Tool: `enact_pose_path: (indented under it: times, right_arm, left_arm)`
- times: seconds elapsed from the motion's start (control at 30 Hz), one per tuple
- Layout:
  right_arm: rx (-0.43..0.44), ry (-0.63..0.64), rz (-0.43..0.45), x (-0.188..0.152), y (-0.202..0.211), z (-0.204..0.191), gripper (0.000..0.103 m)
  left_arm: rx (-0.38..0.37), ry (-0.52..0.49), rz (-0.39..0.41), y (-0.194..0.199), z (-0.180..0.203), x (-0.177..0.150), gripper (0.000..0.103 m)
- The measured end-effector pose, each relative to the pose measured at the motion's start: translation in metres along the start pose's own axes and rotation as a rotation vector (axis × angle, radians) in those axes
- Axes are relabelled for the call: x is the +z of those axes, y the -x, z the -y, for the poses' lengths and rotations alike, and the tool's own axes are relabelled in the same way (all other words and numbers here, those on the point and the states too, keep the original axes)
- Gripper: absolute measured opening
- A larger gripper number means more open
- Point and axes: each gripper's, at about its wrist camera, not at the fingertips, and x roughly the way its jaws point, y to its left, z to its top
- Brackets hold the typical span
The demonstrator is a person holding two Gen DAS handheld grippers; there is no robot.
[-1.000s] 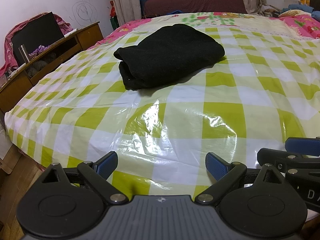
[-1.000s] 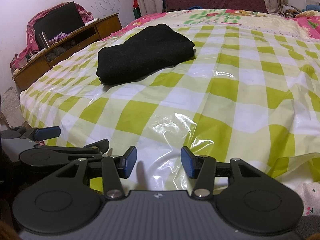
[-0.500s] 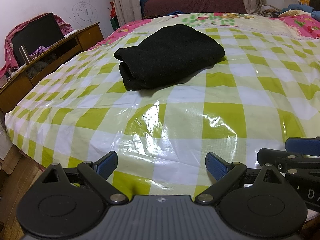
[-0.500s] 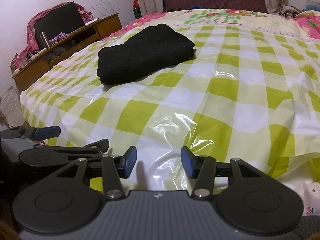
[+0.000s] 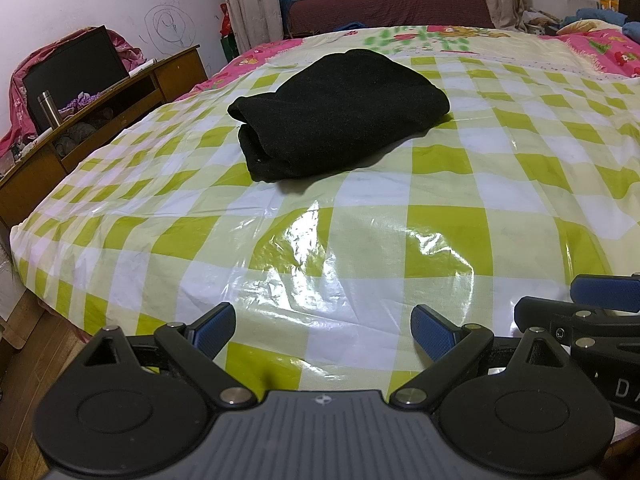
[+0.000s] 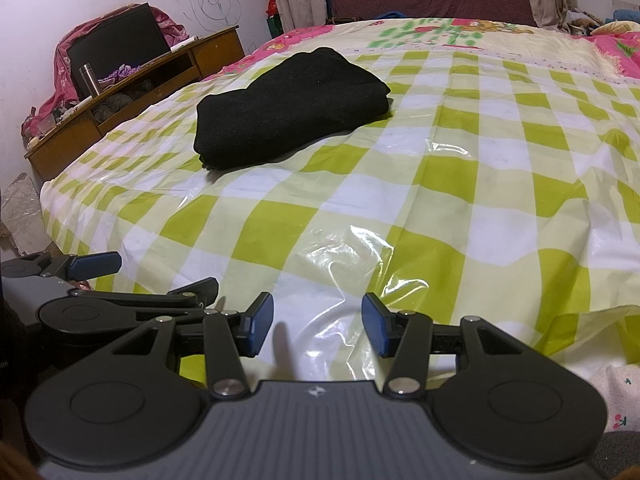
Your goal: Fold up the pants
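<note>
Green-checked plastic sheet [image 5: 360, 248] covered the bed; folded black pants [image 5: 340, 112] lay well ahead of the left gripper [image 5: 323, 328] and right gripper [image 6: 318, 322], both released and empty.

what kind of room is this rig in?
Most likely a lived-in home bedroom. The folded black pants lie on a bed under a green-checked plastic sheet, a cluttered wooden desk stands along the scribbled wall, and curtains hang by a window at the far end.
</note>
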Motion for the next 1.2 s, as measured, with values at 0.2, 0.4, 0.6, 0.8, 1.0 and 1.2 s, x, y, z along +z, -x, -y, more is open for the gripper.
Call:
enact_pose_path:
  times: [0.2, 0.4, 0.6, 0.8, 1.0, 1.2]
  right_arm:
    - [0.0, 0.0, 0.0, 0.0, 0.0, 0.0, 0.05]
    - [0.0, 0.0, 0.0, 0.0001, 0.0001, 0.0, 0.05]
    - [0.001, 0.0, 0.0, 0.0001, 0.0001, 0.0001, 0.051]
    - [0.0, 0.0, -0.001, 0.0002, 0.0001, 0.0001, 0.051]
    - [0.001, 0.0, -0.001, 0.0002, 0.0001, 0.0001, 0.051]
    - [0.0, 0.0, -0.001, 0.0003, 0.0001, -0.0001, 0.051]
  left_arm:
    - [0.0, 0.0, 0.0, -0.0001, 0.0, 0.0, 0.103]
    - [0.0, 0.0, 0.0, 0.0, 0.0001, 0.0, 0.103]
    - [0.005, -0.001, 0.004, 0.0008, -0.0003, 0.0001, 0.103]
    - [0.011, -0.004, 0.007, 0.002, 0.0001, 0.0001, 0.103]
    - [0.011, -0.005, 0.008, 0.0022, -0.0001, 0.0002, 0.103]
    - [0.014, -0.003, 0.007, 0.0024, -0.0007, 0.0004, 0.103]
